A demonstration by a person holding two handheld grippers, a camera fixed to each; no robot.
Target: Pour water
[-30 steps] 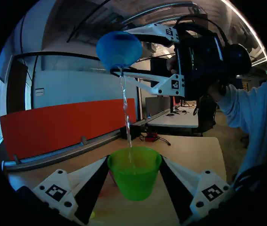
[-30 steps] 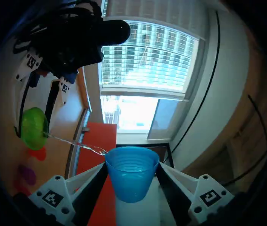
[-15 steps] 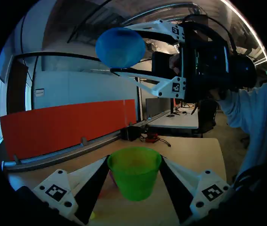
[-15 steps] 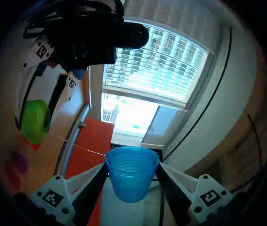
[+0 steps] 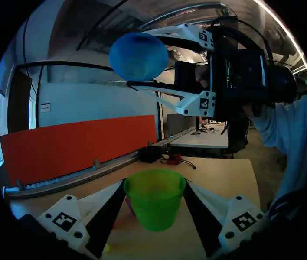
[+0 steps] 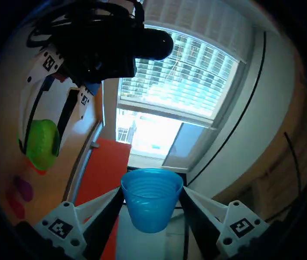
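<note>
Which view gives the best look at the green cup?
The left gripper view: the green cup sits large and upright between the left gripper's fingers, with its rim and inside visible. The right gripper view shows it small near the left edge, seen at an angle, its contents hard to judge.

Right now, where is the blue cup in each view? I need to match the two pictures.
Left gripper view: blue cup upper centre, held in the right gripper, above the green cup.
Right gripper view: bottom centre, between that gripper's own fingers.
Shared landmark: the green cup, bottom centre in the left gripper view, far left in the right gripper view.
</note>
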